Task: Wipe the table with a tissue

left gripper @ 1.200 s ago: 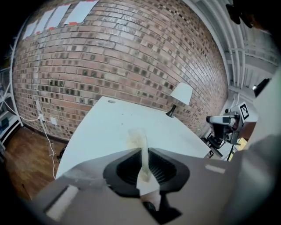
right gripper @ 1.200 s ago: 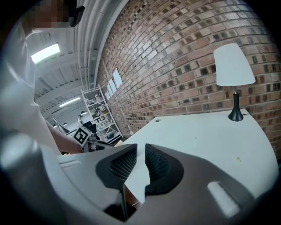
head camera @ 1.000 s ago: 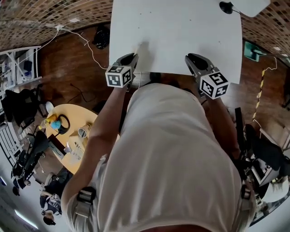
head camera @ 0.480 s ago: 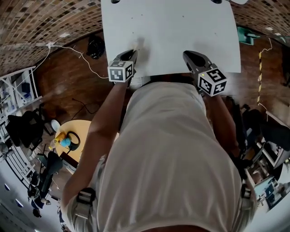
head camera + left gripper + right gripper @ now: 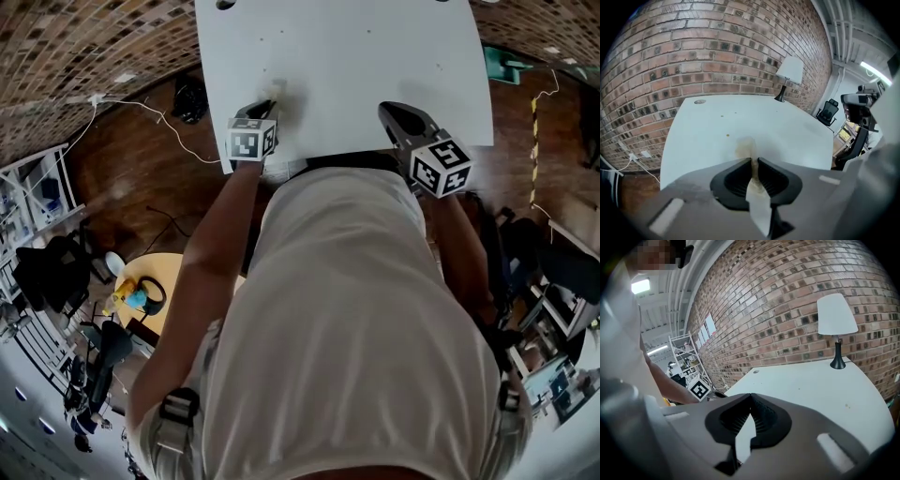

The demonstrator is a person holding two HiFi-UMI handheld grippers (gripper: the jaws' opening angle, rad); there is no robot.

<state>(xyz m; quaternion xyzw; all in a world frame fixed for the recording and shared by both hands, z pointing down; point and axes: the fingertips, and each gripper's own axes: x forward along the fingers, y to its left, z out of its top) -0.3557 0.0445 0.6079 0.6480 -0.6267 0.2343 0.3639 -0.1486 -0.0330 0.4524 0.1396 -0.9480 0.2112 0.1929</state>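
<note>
My left gripper [image 5: 271,101] hangs over the near left part of the white table [image 5: 356,56] and tilts down toward it. It is shut on a white tissue [image 5: 749,148]. The tissue's front end sticks out past the jaw tips, is stained brownish, and lies close to the tabletop [image 5: 717,126]. A few small brown specks [image 5: 727,136] dot the surface just ahead. My right gripper [image 5: 387,112] hovers over the table's near edge on the right. Its jaws [image 5: 750,397] are closed together with nothing between them.
A table lamp [image 5: 836,317] with a white shade stands at the far corner. A cable hole [image 5: 699,101] sits in the far left of the tabletop. A brick wall runs behind. On the floor to the left are a white cable [image 5: 155,108] and a round wooden table [image 5: 155,281].
My left gripper has moved forward from the table's near edge onto the tabletop and dipped lower, carrying the tissue. The right gripper has stayed in place.
</note>
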